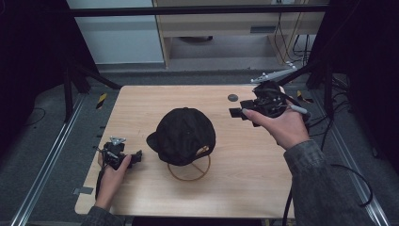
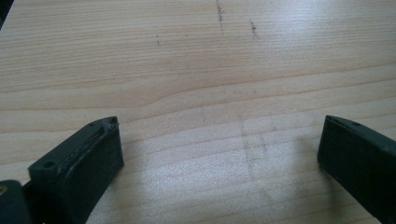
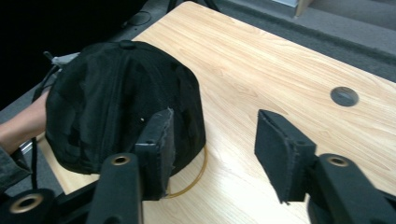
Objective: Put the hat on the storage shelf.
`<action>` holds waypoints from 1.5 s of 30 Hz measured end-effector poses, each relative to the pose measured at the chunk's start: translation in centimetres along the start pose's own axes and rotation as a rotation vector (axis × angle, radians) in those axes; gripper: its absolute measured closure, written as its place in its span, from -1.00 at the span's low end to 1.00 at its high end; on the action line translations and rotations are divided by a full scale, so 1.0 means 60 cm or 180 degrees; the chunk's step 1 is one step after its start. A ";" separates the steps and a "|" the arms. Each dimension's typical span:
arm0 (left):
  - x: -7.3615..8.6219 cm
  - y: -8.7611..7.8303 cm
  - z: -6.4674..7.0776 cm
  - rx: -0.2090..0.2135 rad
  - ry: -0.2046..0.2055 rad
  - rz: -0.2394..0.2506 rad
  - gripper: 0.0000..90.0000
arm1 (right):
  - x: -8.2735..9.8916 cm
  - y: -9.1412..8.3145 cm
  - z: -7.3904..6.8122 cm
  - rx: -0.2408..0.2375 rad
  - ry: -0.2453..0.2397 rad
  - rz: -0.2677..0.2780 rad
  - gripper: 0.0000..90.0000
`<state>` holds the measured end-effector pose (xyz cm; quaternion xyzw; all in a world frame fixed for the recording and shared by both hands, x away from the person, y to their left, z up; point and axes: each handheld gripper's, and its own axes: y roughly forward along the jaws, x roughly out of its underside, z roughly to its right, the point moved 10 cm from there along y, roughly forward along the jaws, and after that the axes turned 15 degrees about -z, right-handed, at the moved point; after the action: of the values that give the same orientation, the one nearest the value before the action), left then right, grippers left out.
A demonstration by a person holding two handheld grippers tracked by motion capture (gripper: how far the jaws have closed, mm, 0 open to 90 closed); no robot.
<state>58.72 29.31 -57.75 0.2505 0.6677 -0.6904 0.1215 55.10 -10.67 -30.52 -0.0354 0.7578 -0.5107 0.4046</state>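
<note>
- We hold the left gripper [image 1: 136, 157] low over the near left part of the desk [image 1: 141, 101]; its jaws stand wide apart with bare wood grain between them, as the left gripper view shows [image 2: 219, 140].
- We hold the right gripper [image 1: 236, 112] raised above the far right part of the desk, with its jaws pointed leftward toward the cap. In the right gripper view [image 3: 212, 149] the jaws are parted to a medium gap, and nothing lies between them.
- The black cap [image 1: 184, 135] sits near the middle of the desk, crown up, between the two grippers and apart from both. Its brim points toward the left gripper.
- The cap rests on a thin wooden ring [image 1: 195, 174], which shows as an arc below the cap's near edge in the high view. In the right gripper view the same ring [image 3: 198, 176] curves out from under the cap's rim [image 3: 184, 161].
- A small round grey disc [image 1: 233, 97] is set in the desk surface on the far side, just beside the right gripper as seen from above; it also appears in the right gripper view [image 3: 344, 96].
</note>
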 end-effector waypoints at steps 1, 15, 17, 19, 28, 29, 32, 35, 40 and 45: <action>0.000 0.000 0.000 0.0000 0.0000 0.0000 -1.00 | 0.002 -0.001 0.002 0.0002 0.0016 0.0004 -0.01; 0.000 0.000 0.000 0.0001 -0.0001 0.0002 -1.00 | 0.015 -0.016 0.027 0.0119 0.0126 0.0120 -0.28; 0.000 0.000 0.000 -0.0001 -0.0001 0.0000 -1.00 | 0.015 -0.018 0.029 0.0129 0.0130 0.0142 -0.31; 0.000 0.000 0.000 0.0000 -0.0001 0.0002 -1.00 | 0.016 -0.020 0.030 0.0146 0.0120 0.0163 -0.35; 0.000 0.000 0.000 0.0000 -0.0004 0.0003 -1.00 | 0.022 -0.025 0.049 0.0288 0.0171 0.0249 -0.78; 0.000 0.000 0.000 0.0000 -0.0004 0.0003 -1.00 | 0.024 -0.025 0.052 0.0299 0.0169 0.0259 -0.80; 0.000 0.000 0.000 -0.0001 -0.0005 0.0004 -1.00 | 0.032 -0.025 0.059 0.0332 0.0158 0.0291 -0.84; 0.000 0.000 0.000 0.0000 -0.0006 0.0003 -1.00 | 0.044 -0.025 0.071 0.0388 0.0191 0.0302 -0.86; 0.000 0.000 0.000 -0.0001 -0.0006 0.0003 -1.00 | 0.062 -0.025 0.088 0.0429 0.0257 0.0321 -0.87; 0.000 0.000 0.001 -0.0002 -0.0010 0.0005 -1.00 | 0.087 -0.023 0.113 0.0544 0.0323 0.0325 -0.85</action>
<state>58.70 29.29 -57.75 0.2499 0.6674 -0.6906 0.1232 55.50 -18.85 -33.44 0.0638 0.7318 -0.5533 0.3927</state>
